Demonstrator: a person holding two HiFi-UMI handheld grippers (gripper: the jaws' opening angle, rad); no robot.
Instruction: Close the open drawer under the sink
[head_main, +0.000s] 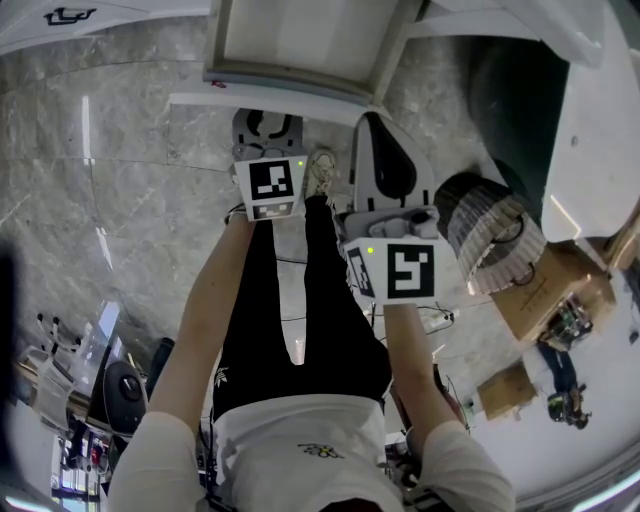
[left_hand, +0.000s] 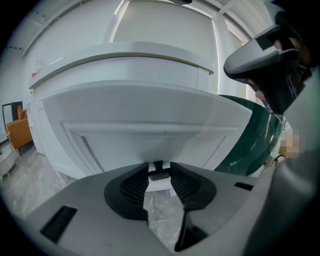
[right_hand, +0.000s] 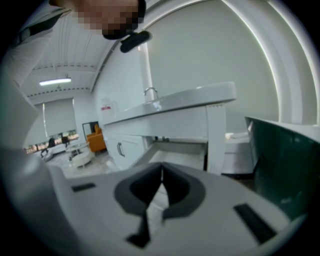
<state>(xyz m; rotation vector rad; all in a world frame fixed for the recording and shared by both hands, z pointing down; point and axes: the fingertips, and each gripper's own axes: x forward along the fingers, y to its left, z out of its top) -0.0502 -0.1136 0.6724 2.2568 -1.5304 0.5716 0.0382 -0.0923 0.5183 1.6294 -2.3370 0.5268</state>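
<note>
The left gripper (left_hand: 159, 169) has its jaws on the small dark handle (left_hand: 160, 175), half hidden, and seems to press it; the white drawer (left_hand: 150, 125) stands open on the far side; the right gripper (right_hand: 161, 172) is closed and empty.

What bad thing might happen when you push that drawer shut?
The left gripper pinches the small drawer handle only with its jaw tips, so it may slip off during the push. The shut right gripper hangs close beside the open drawer and might get bumped as it slides in.
</note>
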